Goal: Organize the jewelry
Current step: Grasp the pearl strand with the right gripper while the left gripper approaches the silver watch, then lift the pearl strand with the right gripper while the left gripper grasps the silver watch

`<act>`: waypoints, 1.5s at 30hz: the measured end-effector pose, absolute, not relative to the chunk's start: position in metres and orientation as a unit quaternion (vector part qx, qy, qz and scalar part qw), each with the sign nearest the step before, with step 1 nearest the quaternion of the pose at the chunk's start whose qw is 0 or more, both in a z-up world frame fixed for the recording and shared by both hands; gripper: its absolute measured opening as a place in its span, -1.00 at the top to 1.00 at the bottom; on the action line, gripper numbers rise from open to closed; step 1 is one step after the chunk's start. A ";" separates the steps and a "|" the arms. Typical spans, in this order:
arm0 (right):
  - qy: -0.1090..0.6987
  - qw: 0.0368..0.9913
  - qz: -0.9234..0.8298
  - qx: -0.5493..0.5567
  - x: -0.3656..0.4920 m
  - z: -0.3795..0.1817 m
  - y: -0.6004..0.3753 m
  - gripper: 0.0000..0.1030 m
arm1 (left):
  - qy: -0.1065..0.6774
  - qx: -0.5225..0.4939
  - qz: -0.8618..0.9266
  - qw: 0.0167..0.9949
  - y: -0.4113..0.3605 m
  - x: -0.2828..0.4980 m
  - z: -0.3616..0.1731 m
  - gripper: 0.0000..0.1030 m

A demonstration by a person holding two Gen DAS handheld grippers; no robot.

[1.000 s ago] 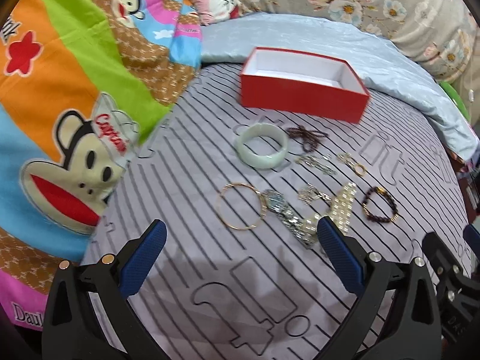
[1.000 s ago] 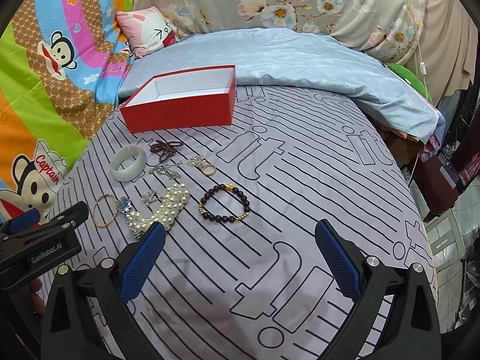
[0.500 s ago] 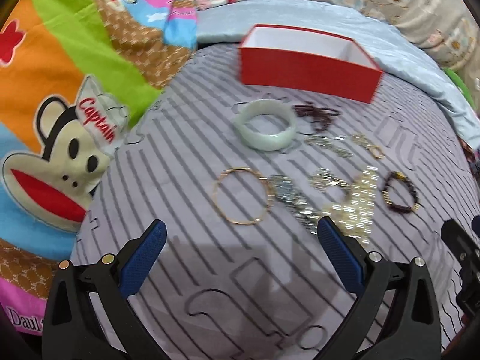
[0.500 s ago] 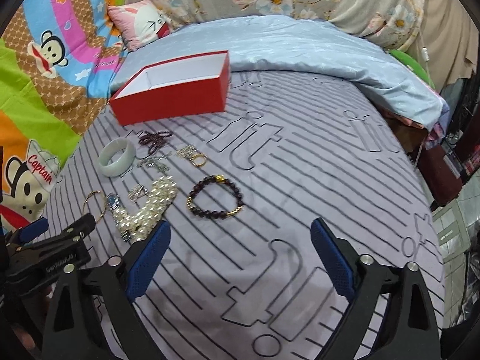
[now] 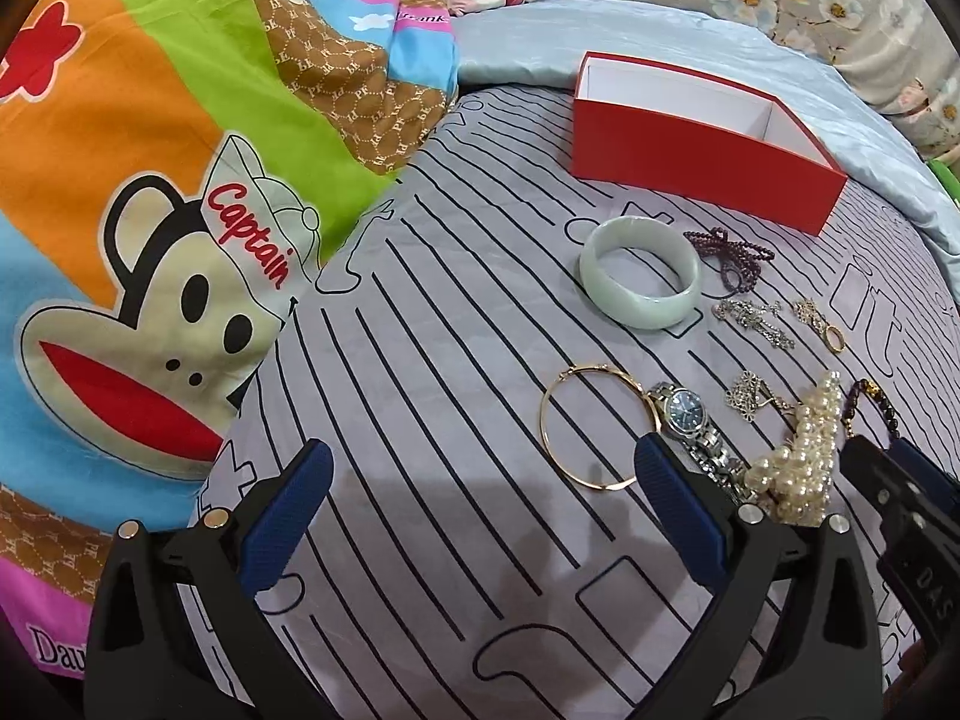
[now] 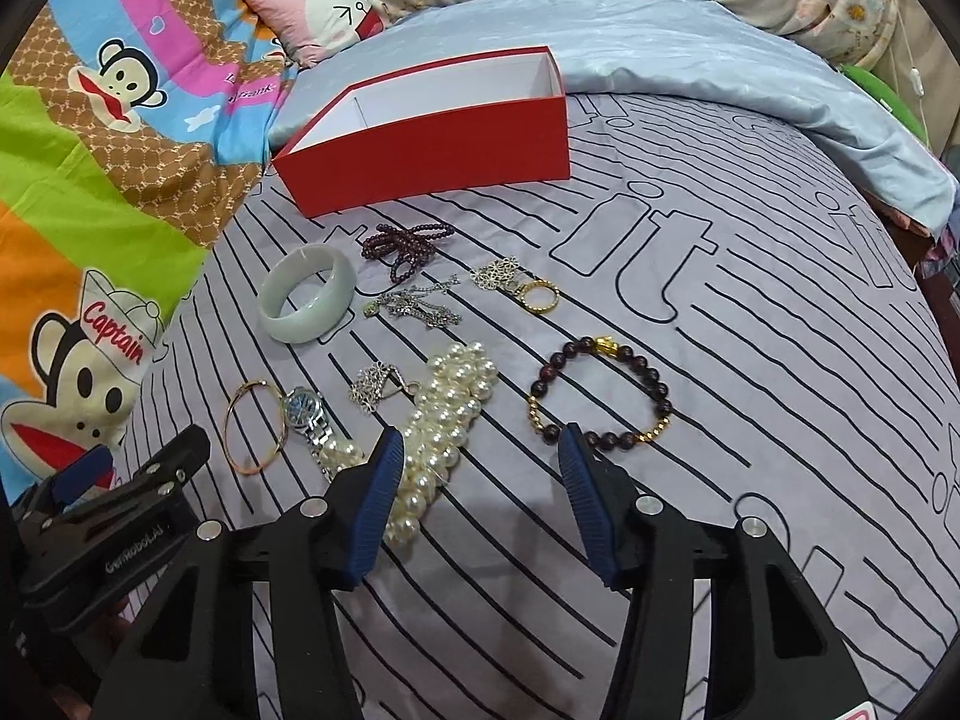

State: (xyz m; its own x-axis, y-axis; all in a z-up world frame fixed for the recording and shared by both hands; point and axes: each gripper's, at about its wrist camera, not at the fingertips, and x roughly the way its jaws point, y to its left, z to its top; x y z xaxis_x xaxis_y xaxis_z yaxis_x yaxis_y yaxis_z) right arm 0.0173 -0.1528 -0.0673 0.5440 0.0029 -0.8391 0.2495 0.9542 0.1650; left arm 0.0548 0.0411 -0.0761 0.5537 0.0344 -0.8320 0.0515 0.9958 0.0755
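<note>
Jewelry is laid out on a striped bed [image 6: 750, 330] in front of an empty red box [image 6: 432, 144]. The right gripper [image 6: 477, 462] is held with fingers spread, above pearls [image 6: 450, 408] and a bead bracelet [image 6: 600, 396]. The left gripper [image 5: 480, 468] is spread wide near a gold bangle [image 5: 591, 426] and watch [image 5: 687, 414].

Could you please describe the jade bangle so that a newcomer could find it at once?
Find the open red box on the striped sheet. Just in front of its left end lies the jade bangle, beside purple beads. It is the only thick, pale-green ring; the gold bangle is thin wire.
</note>
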 end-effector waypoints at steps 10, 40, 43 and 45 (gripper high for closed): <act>0.494 0.856 -0.082 0.128 0.040 -0.084 -0.140 -0.01 | 0.481 0.036 -0.008 0.876 0.049 0.068 -0.083 -0.91; 0.498 0.859 -0.045 0.109 0.024 -0.082 -0.151 0.44 | 0.483 0.019 -0.033 0.875 0.031 0.090 -0.078 -0.91; 0.492 0.864 -0.049 0.097 0.015 -0.073 -0.153 0.44 | 0.487 0.017 -0.035 0.873 0.032 0.085 -0.077 -0.91; 0.489 0.866 -0.055 0.089 0.009 -0.068 -0.156 0.44 | 0.492 0.017 -0.040 0.870 0.031 0.079 -0.077 -0.91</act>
State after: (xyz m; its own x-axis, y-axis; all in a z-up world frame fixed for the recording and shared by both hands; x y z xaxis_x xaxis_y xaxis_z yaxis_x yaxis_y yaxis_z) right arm 0.0085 -0.1561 -0.0676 0.5161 -0.0083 -0.8565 0.1816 0.9783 0.1000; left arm 0.0785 0.0307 -0.0772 0.5132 -0.0522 -0.8567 0.0861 0.9962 -0.0091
